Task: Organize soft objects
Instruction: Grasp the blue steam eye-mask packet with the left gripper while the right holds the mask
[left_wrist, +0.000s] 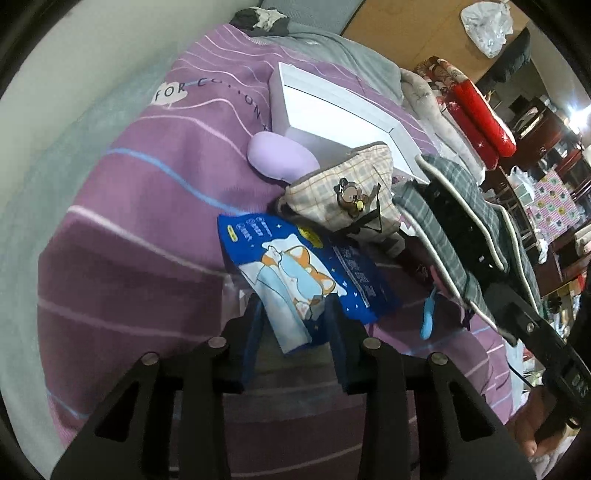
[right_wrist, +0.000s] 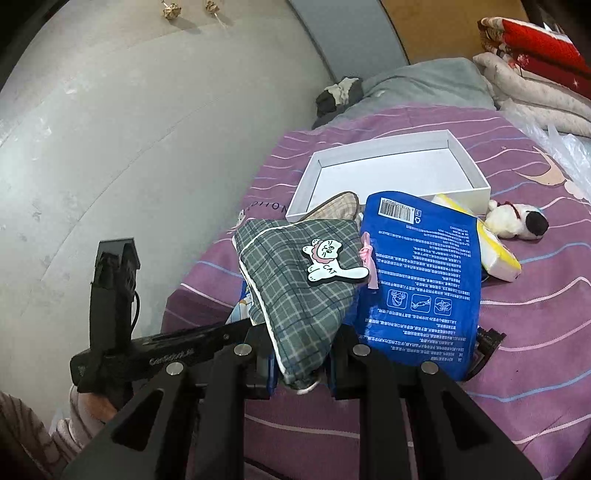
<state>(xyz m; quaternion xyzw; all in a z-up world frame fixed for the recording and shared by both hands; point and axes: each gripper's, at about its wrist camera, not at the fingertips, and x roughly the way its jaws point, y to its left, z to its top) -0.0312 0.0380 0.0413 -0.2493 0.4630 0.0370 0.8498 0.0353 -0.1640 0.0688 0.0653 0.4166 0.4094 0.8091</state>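
Note:
On the purple striped bed, my left gripper (left_wrist: 295, 317) is shut on the near corner of a blue packet (left_wrist: 303, 273) printed with a sleeping cartoon animal. My right gripper (right_wrist: 299, 347) is shut on a green plaid pouch (right_wrist: 295, 288) with a white cat badge, held just above the bed; the pouch (left_wrist: 458, 221) shows at the right in the left wrist view. A beige plaid pouch (left_wrist: 343, 192) with a monkey badge lies against the open white box (right_wrist: 388, 166). A second blue packet (right_wrist: 417, 273) lies barcode side up beside the green pouch.
A lilac soft pad (left_wrist: 280, 155) rests by the box's corner. A white plush dog (right_wrist: 513, 221) and a yellow-white pack (right_wrist: 495, 254) lie right of the box. Grey blanket (right_wrist: 424, 85) and red quilts (right_wrist: 543, 44) pile at the head. A pale wall (right_wrist: 129, 147) borders the left.

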